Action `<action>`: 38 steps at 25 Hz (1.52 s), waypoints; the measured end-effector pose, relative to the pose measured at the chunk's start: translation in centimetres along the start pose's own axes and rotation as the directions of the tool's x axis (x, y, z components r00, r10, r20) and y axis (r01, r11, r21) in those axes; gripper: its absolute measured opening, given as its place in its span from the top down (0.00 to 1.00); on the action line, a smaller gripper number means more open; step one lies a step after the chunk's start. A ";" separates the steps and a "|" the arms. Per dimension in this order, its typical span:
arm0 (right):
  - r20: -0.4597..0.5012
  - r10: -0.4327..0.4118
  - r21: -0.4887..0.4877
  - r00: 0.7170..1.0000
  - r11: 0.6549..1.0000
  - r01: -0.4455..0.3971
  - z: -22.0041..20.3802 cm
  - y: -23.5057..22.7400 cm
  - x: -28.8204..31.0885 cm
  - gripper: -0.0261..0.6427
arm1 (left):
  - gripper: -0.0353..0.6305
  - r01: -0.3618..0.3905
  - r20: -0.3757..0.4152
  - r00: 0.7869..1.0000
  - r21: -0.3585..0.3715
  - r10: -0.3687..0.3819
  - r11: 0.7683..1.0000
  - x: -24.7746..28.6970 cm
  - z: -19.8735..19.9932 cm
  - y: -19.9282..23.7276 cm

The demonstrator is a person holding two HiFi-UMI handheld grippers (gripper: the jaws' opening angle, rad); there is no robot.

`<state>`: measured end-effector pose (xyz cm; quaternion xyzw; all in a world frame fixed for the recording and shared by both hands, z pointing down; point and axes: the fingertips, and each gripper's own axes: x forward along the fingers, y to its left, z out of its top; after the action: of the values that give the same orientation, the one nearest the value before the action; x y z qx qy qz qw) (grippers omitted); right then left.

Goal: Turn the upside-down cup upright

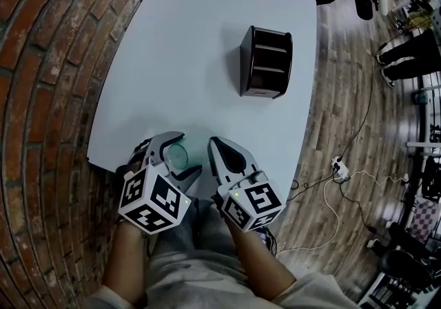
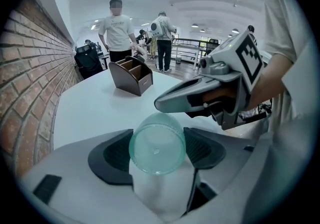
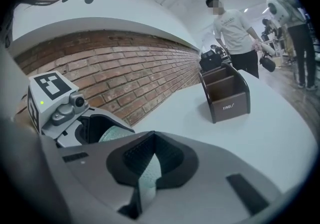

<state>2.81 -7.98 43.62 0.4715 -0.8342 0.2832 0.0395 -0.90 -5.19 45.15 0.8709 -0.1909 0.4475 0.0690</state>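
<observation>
One clear green plastic cup (image 2: 157,143), round and smooth, is clamped in the left gripper (image 1: 183,154) at the near edge of the white worktop (image 1: 186,45). The right gripper (image 1: 215,143) is closed and empty. One dark divided box (image 1: 265,61) stands near the right edge.

Open tabletop (image 1: 193,59) from the near edge to a dark compartment box (image 1: 265,61); brick wall (image 2: 30,83) along its left.
</observation>
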 end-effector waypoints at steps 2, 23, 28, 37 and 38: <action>-0.006 -0.008 0.006 1.000 1.000 0.008 -0.4 -0.3 0.0 0.95 | 0.47 0.007 -0.007 1.000 0.005 -0.007 1.000 0.2 0.0 -0.2; -0.050 -0.057 -0.009 0.997 0.998 0.056 -2.8 -2.1 0.6 0.95 | 0.47 0.009 -0.030 1.000 0.045 -0.007 0.999 2.0 0.8 -0.9; -0.062 -0.062 -0.021 0.996 0.998 0.060 -3.0 -2.0 0.6 0.95 | 0.47 -0.009 -0.017 1.000 0.045 0.009 0.999 2.0 0.7 -0.7; -0.075 -0.069 -0.055 0.995 0.996 0.065 -3.1 -1.7 0.5 0.95 | 0.47 -0.016 0.019 1.000 0.040 0.016 0.999 1.1 0.6 -0.3; -0.074 -0.070 -0.057 0.995 0.996 0.066 -3.0 -1.7 0.5 0.95 | 0.47 -0.015 0.026 1.000 0.038 0.014 0.999 0.9 0.8 -0.3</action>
<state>3.31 -7.51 47.04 0.4875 -0.8229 0.2765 0.0937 0.24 -5.41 45.43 0.8765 -0.1893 0.4402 0.0466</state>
